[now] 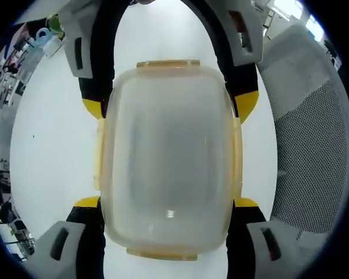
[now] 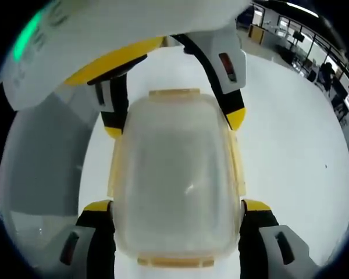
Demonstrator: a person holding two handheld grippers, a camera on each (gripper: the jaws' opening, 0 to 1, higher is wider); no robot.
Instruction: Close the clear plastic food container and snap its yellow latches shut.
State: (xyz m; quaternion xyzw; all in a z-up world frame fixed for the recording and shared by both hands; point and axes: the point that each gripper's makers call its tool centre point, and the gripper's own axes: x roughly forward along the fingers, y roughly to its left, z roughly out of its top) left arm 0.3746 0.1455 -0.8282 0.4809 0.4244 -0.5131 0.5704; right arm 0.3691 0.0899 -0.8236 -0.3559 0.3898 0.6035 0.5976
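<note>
The clear plastic container [image 1: 168, 157] lies on the white table [image 1: 46, 145] with its lid on. Yellow latches sit at its far end [image 1: 168, 64], near end [image 1: 161, 254] and along both long sides [image 1: 99, 157]. My left gripper [image 1: 166, 202] stands open, its yellow-tipped jaws flanking the near end close against the walls. The right gripper [image 1: 170, 106] faces it, straddling the far end. In the right gripper view the container [image 2: 177, 180] lies between my open right gripper [image 2: 175, 204] and the left gripper [image 2: 174, 125] opposite. I cannot tell whether the latches are snapped down.
A grey mesh chair back [image 1: 314, 145] stands at the table's edge; it shows as a grey shape [image 2: 35, 174] in the right gripper view. Shelves and clutter [image 1: 11, 64] lie beyond the table. An office space [image 2: 314, 52] lies behind.
</note>
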